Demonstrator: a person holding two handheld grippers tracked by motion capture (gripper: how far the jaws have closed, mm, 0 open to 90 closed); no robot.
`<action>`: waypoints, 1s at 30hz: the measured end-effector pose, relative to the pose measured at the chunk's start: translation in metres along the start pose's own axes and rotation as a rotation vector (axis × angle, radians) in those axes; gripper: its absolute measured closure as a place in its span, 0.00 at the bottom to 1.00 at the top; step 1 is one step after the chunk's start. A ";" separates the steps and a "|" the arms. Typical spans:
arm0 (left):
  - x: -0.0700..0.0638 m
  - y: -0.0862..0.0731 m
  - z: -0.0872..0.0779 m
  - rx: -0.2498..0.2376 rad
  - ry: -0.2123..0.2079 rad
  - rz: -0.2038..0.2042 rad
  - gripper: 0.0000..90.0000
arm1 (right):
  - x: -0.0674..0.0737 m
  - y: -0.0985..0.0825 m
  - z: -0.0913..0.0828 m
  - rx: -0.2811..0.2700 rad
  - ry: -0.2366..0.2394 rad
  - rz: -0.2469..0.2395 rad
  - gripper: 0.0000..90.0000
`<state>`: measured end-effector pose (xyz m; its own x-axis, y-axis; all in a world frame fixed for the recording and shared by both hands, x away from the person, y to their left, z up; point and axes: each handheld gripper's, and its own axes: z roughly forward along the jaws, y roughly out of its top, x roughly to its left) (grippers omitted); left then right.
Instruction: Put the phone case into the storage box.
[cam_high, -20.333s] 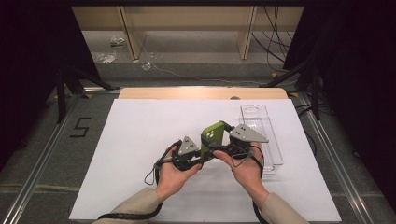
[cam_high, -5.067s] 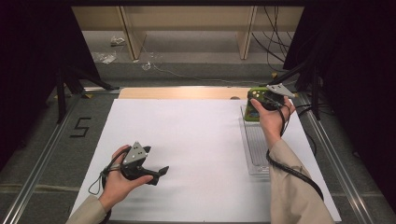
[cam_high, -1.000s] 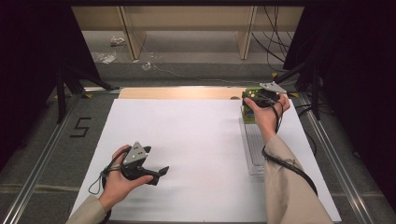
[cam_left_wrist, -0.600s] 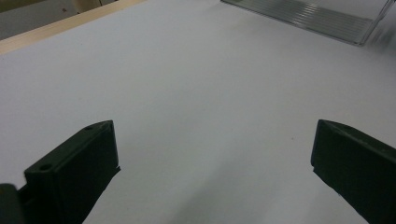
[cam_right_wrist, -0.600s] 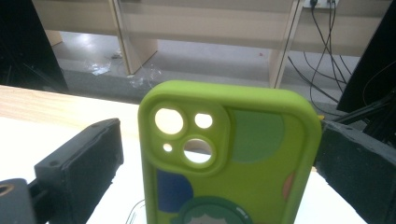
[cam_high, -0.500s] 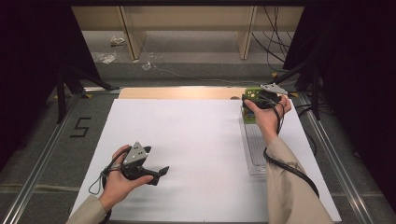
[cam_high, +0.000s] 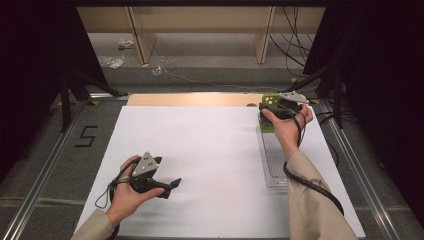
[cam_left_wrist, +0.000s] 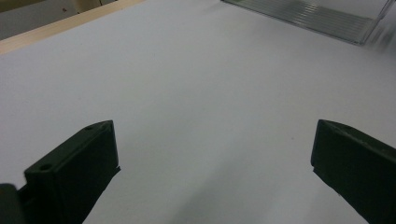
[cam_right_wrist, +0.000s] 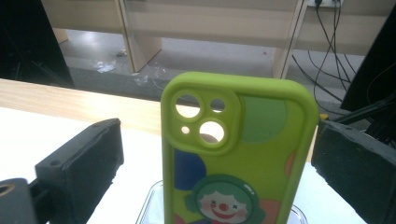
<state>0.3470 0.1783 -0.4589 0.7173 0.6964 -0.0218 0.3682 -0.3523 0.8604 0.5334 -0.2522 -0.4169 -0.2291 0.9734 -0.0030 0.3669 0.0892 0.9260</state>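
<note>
From the high view, a white sheet (cam_high: 210, 150) covers the table, and a black "5" (cam_high: 86, 136) is marked on the grey surface just left of it. The left gripper (cam_high: 172, 184) rests over the sheet's near left part. The right gripper (cam_high: 272, 102) is at the sheet's far right corner, above the far end of a clear tray (cam_high: 272, 155), with a green phone case (cam_high: 270, 100) at its front.

In the left gripper view, the jaws stand wide apart over bare sheet, the ribbed tray (cam_left_wrist: 317, 21) beyond them.

The right gripper view shows the case (cam_right_wrist: 238, 149) upright between wide jaws, apparently touching neither, printed with a clown face and coloured dots; no lettering is readable.
</note>
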 end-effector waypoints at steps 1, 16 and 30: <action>0.000 0.000 0.000 0.000 0.000 0.000 0.00 | 0.000 0.000 -0.001 0.001 -0.001 -0.001 0.04; 0.000 0.000 0.000 0.001 0.000 -0.001 0.01 | 0.004 -0.004 -0.013 0.002 0.009 -0.006 0.05; 0.000 0.001 0.000 0.003 0.006 -0.001 0.01 | 0.012 -0.007 -0.031 -0.001 0.045 -0.032 0.07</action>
<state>0.3470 0.1781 -0.4583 0.7135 0.7003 -0.0200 0.3708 -0.3533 0.8589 0.4999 -0.2481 -0.4116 -0.2811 0.9596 -0.0155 0.3582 0.1199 0.9259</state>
